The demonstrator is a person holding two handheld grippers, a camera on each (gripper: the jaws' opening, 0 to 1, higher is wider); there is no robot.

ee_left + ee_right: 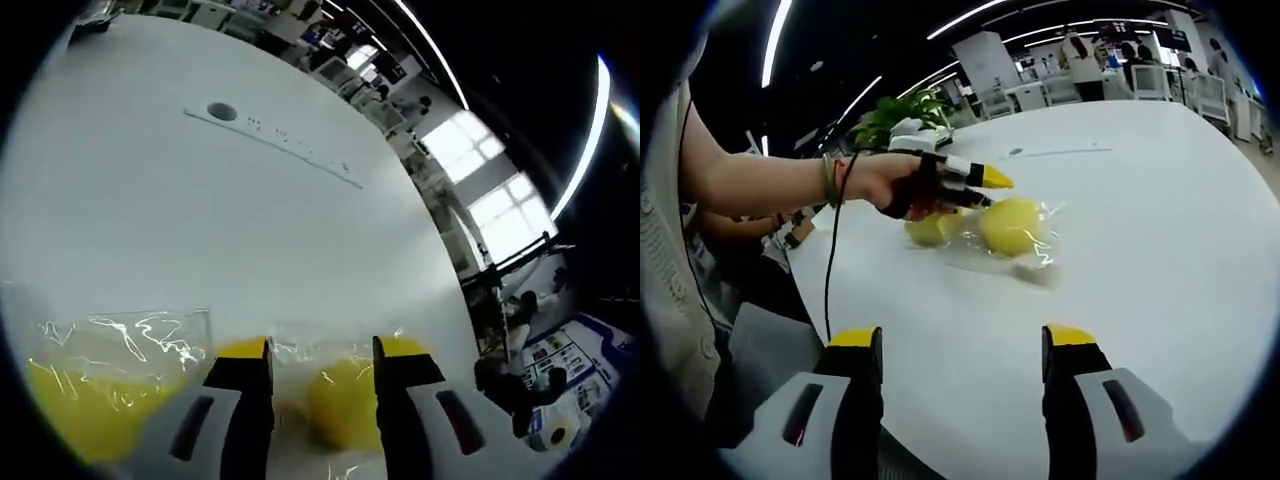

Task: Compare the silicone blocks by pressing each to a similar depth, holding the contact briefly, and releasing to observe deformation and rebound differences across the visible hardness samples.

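Two yellow blocks (1012,225) bagged near the table (1160,260) edge; left gripper (320,385) straddling one, jaws wide, perhaps pressing. Right gripper (962,345) idle, jaws wide. Comparison barely begun.

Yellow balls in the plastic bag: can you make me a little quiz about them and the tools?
1. True or false: the yellow balls lie inside a clear plastic bag on the white table.
2. Which tool reaches the bag: A) left tool B) right tool?
3. Fill in: the right tool's jaws stand ____ with only table between them.

Key: 1 true. 2 A. 3 open.
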